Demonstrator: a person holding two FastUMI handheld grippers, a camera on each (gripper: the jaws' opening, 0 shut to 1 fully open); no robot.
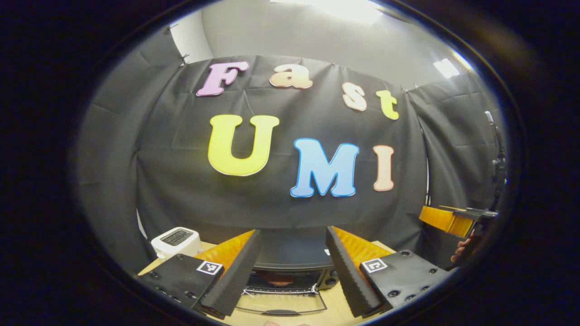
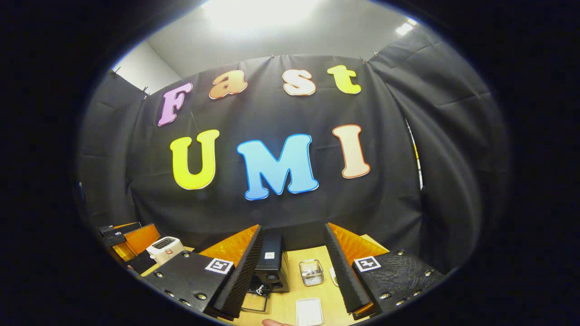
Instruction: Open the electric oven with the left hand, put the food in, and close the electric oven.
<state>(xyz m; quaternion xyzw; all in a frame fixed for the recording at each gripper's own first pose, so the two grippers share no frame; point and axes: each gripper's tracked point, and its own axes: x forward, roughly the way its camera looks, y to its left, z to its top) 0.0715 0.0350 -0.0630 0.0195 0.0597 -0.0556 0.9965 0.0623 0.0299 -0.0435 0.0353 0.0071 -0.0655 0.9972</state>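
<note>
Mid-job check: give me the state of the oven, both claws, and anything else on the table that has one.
Oven: door down, open, something inside.
Left claw: open, holding nothing, facing the oven.
Right claw: open, holding nothing, above the table.
Toaster: upright, slots look empty.
White tray: flat on the table, contents unclear.
Small clear container: upright.

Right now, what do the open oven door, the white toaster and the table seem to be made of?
The oven door looks like clear glass in a dark frame: the table shows through it. The white toaster seems to be glossy plastic, given its smooth rounded shell, though painted metal is possible. The table looks like pale wood or laminate with a matte finish.
</note>
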